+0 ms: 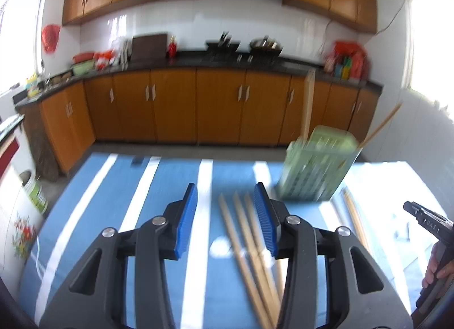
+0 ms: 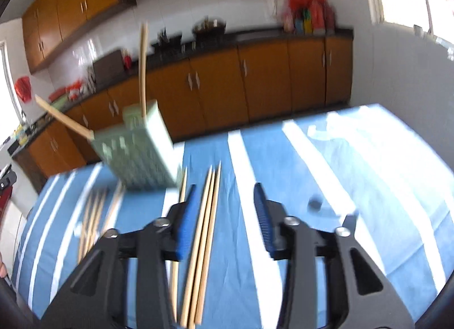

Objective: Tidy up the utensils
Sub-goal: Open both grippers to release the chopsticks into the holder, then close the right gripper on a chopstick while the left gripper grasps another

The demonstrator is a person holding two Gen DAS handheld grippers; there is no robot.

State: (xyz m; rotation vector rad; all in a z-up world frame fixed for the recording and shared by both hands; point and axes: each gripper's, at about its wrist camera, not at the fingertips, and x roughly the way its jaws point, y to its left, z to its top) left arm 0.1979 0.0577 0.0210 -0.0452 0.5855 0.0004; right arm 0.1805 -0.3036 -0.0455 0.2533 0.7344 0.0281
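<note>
A green slotted utensil holder [image 1: 317, 167] stands on the blue-and-white striped tablecloth [image 1: 159, 187], with two wooden chopsticks [image 1: 380, 127] leaning out of it. Three loose chopsticks [image 1: 244, 244] lie on the cloth beneath my left gripper [image 1: 226, 195], close to its right finger; the jaws are open and untouched. In the right wrist view the holder [image 2: 142, 150] is at upper left. My right gripper [image 2: 225, 204] is open above three chopsticks [image 2: 204, 232] lying beside its left pad. Another bunch of chopsticks [image 2: 93, 215] lies further left. Both views are motion-blurred.
The right gripper's black body [image 1: 425, 222] and a hand [image 1: 437, 269] show at the left wrist view's right edge. A small dark object [image 2: 315, 204] lies on the cloth. Orange cabinets [image 1: 170, 107] and a dark counter [image 1: 198, 61] run beyond the table. A white bucket [image 1: 35, 190] stands on the floor at left.
</note>
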